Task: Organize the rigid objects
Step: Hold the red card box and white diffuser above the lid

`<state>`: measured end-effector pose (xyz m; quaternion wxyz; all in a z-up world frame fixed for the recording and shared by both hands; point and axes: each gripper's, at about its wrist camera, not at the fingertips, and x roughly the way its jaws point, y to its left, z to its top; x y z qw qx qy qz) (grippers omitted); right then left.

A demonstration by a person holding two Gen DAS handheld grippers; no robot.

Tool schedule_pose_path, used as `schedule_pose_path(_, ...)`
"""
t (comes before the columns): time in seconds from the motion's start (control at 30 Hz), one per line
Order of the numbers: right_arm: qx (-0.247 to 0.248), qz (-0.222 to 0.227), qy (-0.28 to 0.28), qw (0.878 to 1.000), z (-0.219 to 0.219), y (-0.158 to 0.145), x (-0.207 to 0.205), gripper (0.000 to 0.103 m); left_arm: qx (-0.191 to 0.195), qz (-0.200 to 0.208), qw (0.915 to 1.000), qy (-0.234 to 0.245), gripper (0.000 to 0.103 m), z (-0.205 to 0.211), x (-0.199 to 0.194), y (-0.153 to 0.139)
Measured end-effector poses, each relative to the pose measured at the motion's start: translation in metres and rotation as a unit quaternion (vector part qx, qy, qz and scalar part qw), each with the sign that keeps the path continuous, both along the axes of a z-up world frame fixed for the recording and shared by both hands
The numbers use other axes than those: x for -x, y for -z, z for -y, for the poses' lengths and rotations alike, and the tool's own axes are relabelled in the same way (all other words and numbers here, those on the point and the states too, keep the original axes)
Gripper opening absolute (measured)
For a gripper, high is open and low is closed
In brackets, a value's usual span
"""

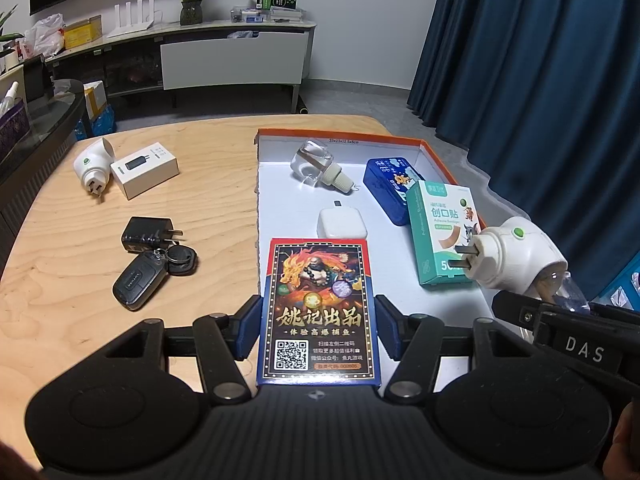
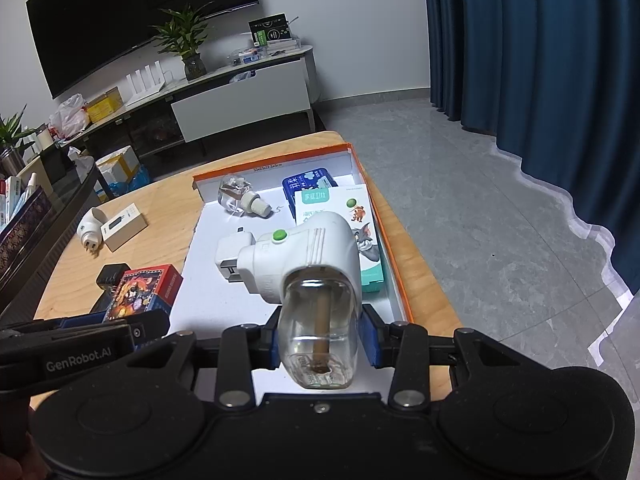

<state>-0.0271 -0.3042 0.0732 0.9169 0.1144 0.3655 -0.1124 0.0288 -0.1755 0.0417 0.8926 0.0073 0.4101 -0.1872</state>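
halfway-ish through tidying, both grippers loaded over the tray

so the left gripper [image 1: 318, 322] is clamped on a card deck box [image 1: 318, 312] and the right gripper [image 2: 318, 338] is squeezing the glass bottle end of a white plug-in vaporizer [image 2: 308, 264], both held just above the near end of the orange-rimmed tray [image 1: 434, 154], neither set down yet. already in the tray: a loose clear bottle [image 1: 316, 164], a blue tin [image 1: 390, 188], a teal bandage box [image 1: 444, 236] and a small white charger [image 1: 342, 222]. still out on the wooden table [image 1: 208, 208]: a second white plug-in [image 1: 94, 166], a white carton [image 1: 144, 174], a black adapter [image 1: 148, 232] and a car key fob [image 1: 138, 282] with its tag. i'd guess once these two go in, four pieces are left.
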Motion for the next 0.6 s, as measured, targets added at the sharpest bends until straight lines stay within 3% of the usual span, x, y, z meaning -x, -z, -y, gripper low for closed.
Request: schedule_pose_path(0.6, 0.001, -0.002, -0.001, 1.000, -0.0003, 0.0010, -0.0002, 0.047, -0.003, -0.003, 1.0000, 0.001, 0.060, 0.0015, -0.0006, 0.0020)
